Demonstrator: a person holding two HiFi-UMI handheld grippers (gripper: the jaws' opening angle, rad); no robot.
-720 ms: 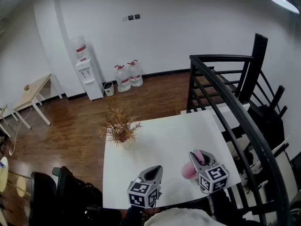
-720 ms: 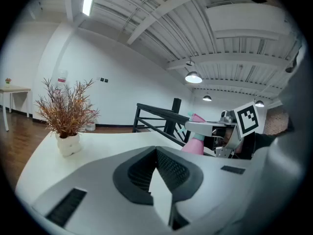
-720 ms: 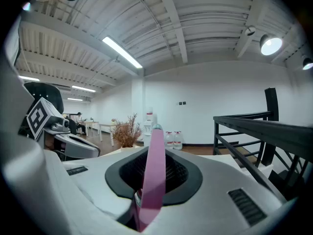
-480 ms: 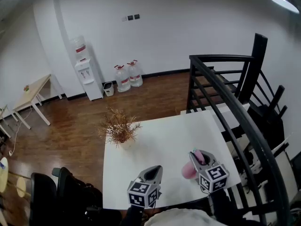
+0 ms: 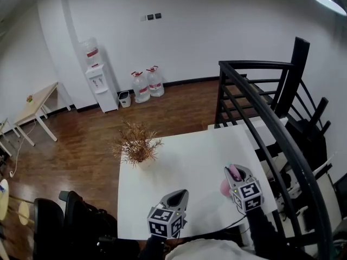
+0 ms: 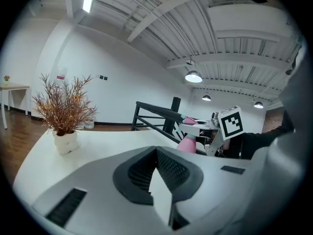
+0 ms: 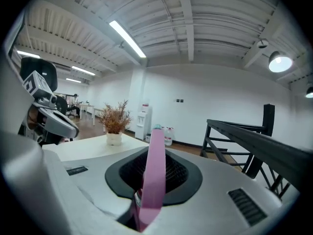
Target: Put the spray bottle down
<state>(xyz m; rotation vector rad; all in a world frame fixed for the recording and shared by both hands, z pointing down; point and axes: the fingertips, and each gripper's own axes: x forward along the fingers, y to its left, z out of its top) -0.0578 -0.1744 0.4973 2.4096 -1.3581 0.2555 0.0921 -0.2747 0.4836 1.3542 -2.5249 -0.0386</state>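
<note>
We're looking down on a white table [image 5: 184, 161], and the only thing standing on it is a dried plant [image 5: 135, 144] in a white pot by the far left corner, well apart from both grippers. Hard along the table's right side runs a black railing [image 5: 260, 107], and that's the close neighbour: our right gripper [image 5: 237, 173] hangs over the table's right margin, just beside it. Beyond the table there's wood floor [image 5: 81, 145], then a water dispenser [image 5: 97, 80] and two jugs [image 5: 145, 85] against the far wall, all far off. A black chair [image 5: 49, 221] sits off the near left corner. Room to move? Plenty. The whole middle of the tabletop between plant and grippers lies bare, and so does the stretch between the two grippers; only the right and near edges are close. Our left gripper [image 5: 177, 198] hovers over the near edge, jaws drawn together at the tips with nothing in them. Now the bottle [image 5: 224, 187]: pink, over the near right part of the table, clamped by its head in the right gripper's narrow jaws. In the left gripper view its body stands roughly upright below those jaws, long axis near vertical. Its base is hidden behind our left gripper, so we can't tell whether it touches the table. In the right gripper view the pink head runs as a strip straight up the gap between the pads, its teal nozzle tip at the far end, pointing along the jaws and away from us.
</note>
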